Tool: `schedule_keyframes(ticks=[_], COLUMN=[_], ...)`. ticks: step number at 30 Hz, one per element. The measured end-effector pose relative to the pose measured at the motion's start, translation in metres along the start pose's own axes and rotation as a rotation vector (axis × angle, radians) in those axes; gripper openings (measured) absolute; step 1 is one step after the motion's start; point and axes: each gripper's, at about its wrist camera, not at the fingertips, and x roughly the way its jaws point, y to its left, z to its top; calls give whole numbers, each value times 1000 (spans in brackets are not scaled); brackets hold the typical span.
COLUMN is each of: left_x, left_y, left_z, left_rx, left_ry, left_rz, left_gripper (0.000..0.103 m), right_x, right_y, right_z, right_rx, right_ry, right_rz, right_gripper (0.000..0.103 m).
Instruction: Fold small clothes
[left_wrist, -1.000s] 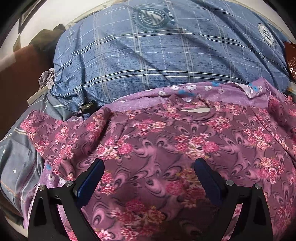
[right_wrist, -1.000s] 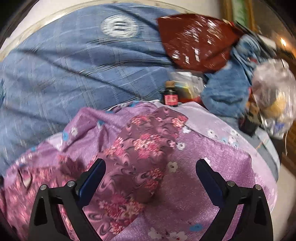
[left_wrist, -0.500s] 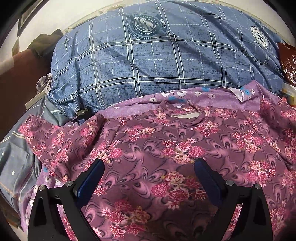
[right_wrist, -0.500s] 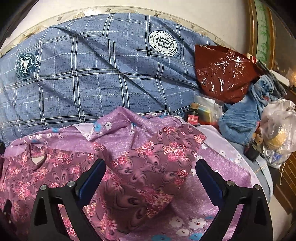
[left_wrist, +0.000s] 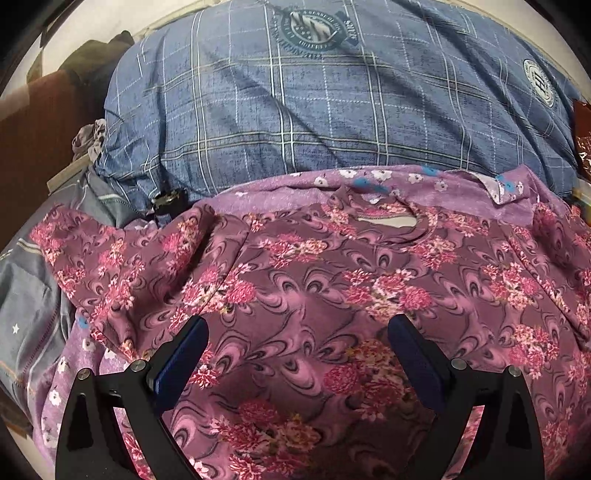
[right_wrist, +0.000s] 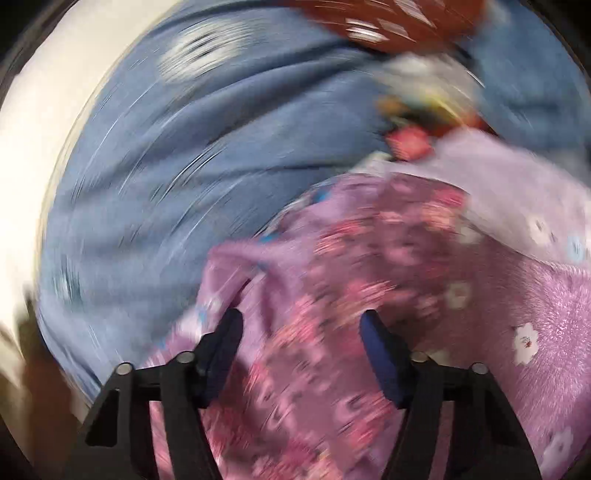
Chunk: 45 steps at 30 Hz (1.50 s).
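Floral top (left_wrist: 303, 295) spread flat, neckline up, on lilac sheet (left_wrist: 280, 188), ready for folding. Left gripper (left_wrist: 295, 354) wide, hovering over chest. Right gripper (right_wrist: 301, 350) closing around blurred sleeve fabric, likely for 1st fold.

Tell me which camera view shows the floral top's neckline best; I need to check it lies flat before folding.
The left wrist view: it is sharp, and the floral top lies spread out there with its neckline open and plainly visible. The right wrist view is blurred by motion and shows only one end of the top, no neckline.
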Motion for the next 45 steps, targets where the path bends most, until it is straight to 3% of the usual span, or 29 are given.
schedule_keyframes(ticks=[3, 5, 7, 10, 13, 18, 21, 22, 24, 25, 27, 30, 33, 36, 41, 45], left_x=[5, 8, 9, 7, 6, 2, 0, -1, 0, -1, -3, -11, -21, -31, -44, -46], left_y=[2, 2, 2, 4, 8, 12, 14, 15, 18, 20, 24, 35, 51, 69, 101, 130], left_z=[0, 0, 0, -1, -1, -4, -6, -6, -6, -6, -4, -2, -1, -3, -6, -8], left_rx=[-2, -3, 1, 8, -4, -4, 1, -3, -10, -12, -20, -48, -82, -121, -194, -273], left_ry=[10, 14, 16, 9, 6, 10, 4, 5, 10, 11, 4, -19, -50, -77, -99, -95], left_rz=[1, -1, 1, 0, 2, -10, -3, -3, -5, -5, -5, -6, 10, 46, 91, 118], left_gripper=[98, 98, 98, 98, 98, 98, 98, 98, 98, 98, 98, 98, 98, 98, 98, 98], right_x=[8, 20, 19, 1, -18, 5, 17, 21, 28, 28, 19, -2, -29, -42, -23, 17], right_y=[-20, -24, -24, -20, -25, -45, -44, -41, -35, -30, -11, 35, 96, 163, 246, 294], right_z=[10, 13, 14, 15, 20, 21, 22, 22, 19, 16, 10, 0, -26, -75, -174, -269], right_rx=[72, 89, 96, 105, 111, 166, 142, 127, 94, 86, 43, -55, -168, -271, -439, -564], right_ry=[13, 45, 23, -10, -63, -23, -56, -48, -48, -46, -82, -124, -125, -62, 100, 276], right_rz=[42, -12, -46, -39, -96, -157, -109, -101, -102, -107, -88, 15, 170, 327, 423, 416], right_gripper=[55, 42, 37, 37, 39, 45, 45, 42, 13, 4, 4, 3, 3, 3, 3, 5])
